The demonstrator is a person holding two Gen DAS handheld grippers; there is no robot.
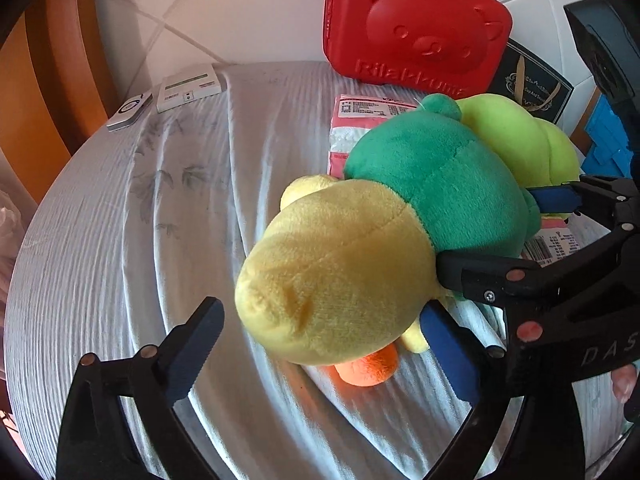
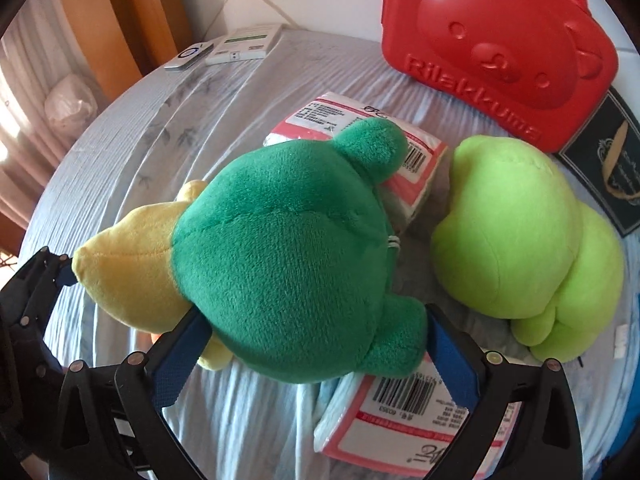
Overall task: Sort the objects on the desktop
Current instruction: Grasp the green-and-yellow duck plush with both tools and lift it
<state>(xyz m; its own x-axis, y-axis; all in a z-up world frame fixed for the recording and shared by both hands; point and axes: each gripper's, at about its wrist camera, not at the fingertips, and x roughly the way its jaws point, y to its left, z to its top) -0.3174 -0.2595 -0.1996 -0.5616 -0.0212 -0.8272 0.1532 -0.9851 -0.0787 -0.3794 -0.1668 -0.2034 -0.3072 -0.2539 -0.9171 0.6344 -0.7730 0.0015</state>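
A plush toy (image 2: 280,248) with a dark green body, a yellow end (image 1: 340,272) and an orange part lies on the pale cloth. In the right wrist view my right gripper (image 2: 316,356) clasps its green body, both blue pads pressed into the fur. The left wrist view shows that gripper (image 1: 492,232) at the right, across the green part. My left gripper (image 1: 320,348) stands open around the yellow end. Its left finger is apart from the plush and its right blue pad is close under it.
A lime green plush (image 2: 520,240) lies to the right. Pink-and-white tissue packs (image 2: 416,412) lie under and behind the toy. A red bear-faced case (image 2: 492,40) and a dark box (image 2: 612,168) stand at the back. A remote (image 1: 130,110) and a white box (image 1: 188,86) sit far left.
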